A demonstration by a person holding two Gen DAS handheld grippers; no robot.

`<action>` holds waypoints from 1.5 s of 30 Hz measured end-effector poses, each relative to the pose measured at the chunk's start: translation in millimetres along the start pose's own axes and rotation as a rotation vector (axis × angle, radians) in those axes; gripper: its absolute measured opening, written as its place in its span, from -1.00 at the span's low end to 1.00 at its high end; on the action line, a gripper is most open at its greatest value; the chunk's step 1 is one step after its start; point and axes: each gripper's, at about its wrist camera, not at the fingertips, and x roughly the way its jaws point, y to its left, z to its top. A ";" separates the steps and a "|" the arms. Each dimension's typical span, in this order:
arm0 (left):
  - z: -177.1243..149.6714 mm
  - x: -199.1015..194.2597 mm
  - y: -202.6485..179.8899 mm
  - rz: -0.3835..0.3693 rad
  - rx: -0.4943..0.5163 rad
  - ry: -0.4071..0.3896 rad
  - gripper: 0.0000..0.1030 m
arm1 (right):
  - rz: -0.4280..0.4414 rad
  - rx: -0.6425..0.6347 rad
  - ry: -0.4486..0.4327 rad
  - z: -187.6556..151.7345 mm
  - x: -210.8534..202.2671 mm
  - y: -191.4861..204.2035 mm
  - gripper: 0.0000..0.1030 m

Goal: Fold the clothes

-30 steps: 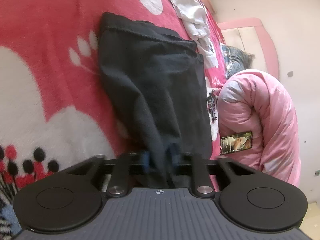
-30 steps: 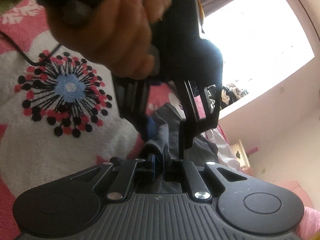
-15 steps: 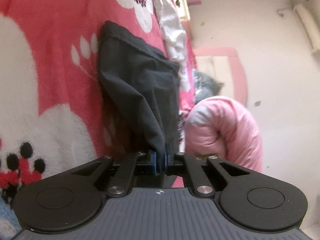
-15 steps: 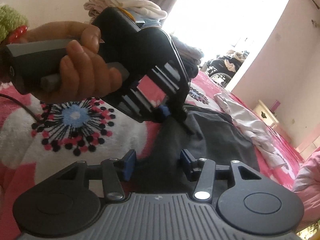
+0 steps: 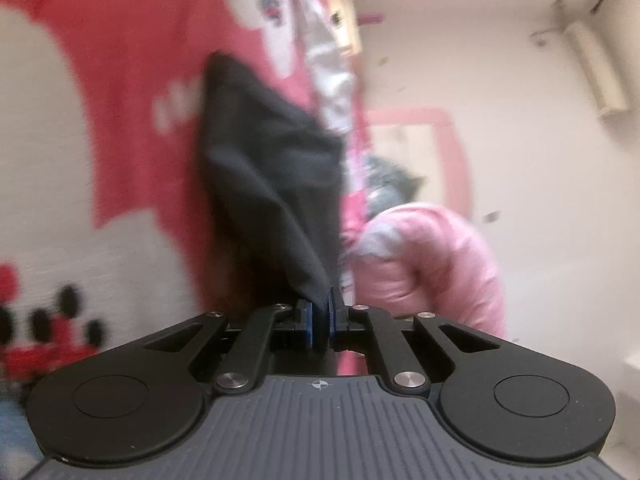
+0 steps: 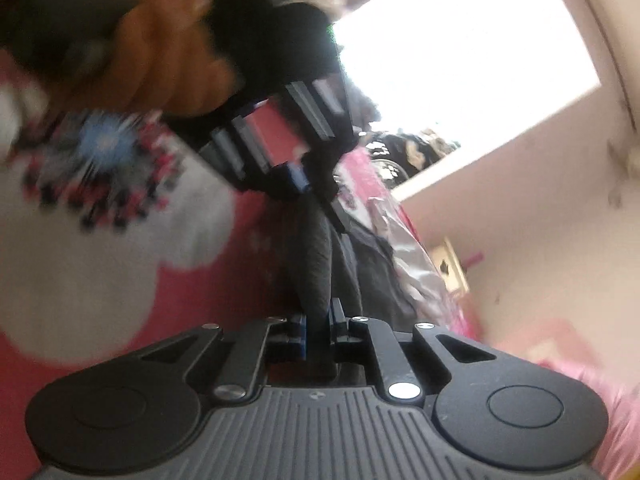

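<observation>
A dark grey garment point(image 5: 272, 176) lies on the red-and-white flowered blanket point(image 5: 100, 100), its near edge lifted. My left gripper point(image 5: 319, 314) is shut on that edge. In the right wrist view the same garment point(image 6: 320, 256) hangs stretched between both tools. My right gripper point(image 6: 318, 326) is shut on another part of its edge. The left tool and the hand holding it point(image 6: 168, 56) fill the upper left of that view, pinching the cloth at its blue pads point(image 6: 298, 176). Both views are blurred.
A white patterned garment point(image 5: 328, 80) lies past the dark one, also in the right wrist view point(image 6: 408, 248). A rolled pink quilt point(image 5: 432, 268) sits at the bed's right side by a pink headboard point(image 5: 416, 116). A bright window point(image 6: 448, 64) is behind.
My right gripper, open half a second ago, has shut on the garment's edge. Both tools have lifted and swung, so the cloth is drawn taut and the views blur.
</observation>
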 end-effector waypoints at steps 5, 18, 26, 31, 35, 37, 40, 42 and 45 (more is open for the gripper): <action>5.2 -6.2 9.4 0.082 -0.062 0.021 -0.48 | 0.036 -0.121 -0.009 -10.4 2.8 29.9 -0.74; 41.8 -13.1 -25.8 0.307 0.036 -0.099 0.07 | 0.064 -0.080 -0.008 -10.9 6.9 24.4 -0.72; 22.6 -21.4 -66.8 0.486 0.264 -0.134 0.08 | 0.070 -0.063 -0.008 -10.0 9.3 26.7 -0.72; 12.8 4.4 -76.0 0.538 0.373 -0.046 0.08 | 0.073 -0.057 -0.015 -12.3 14.8 22.7 -0.71; 13.0 20.1 -66.3 0.549 0.343 -0.034 -0.32 | 0.072 -0.056 -0.015 -11.5 16.3 22.4 -0.71; 16.5 17.4 -61.4 0.507 0.305 -0.036 -0.74 | 0.072 -0.052 -0.016 -11.2 16.9 21.8 -0.71; 22.9 4.5 -51.9 0.314 0.226 -0.072 -0.91 | 0.073 -0.038 -0.020 -11.0 17.7 19.3 -0.71; 25.2 -4.9 -41.3 0.178 0.187 -0.111 -0.91 | 0.070 -0.032 -0.024 -12.4 15.7 19.3 -0.71; 32.9 -5.3 -10.1 0.155 0.060 -0.109 -0.88 | 0.067 -0.024 -0.025 -12.8 13.8 20.0 -0.71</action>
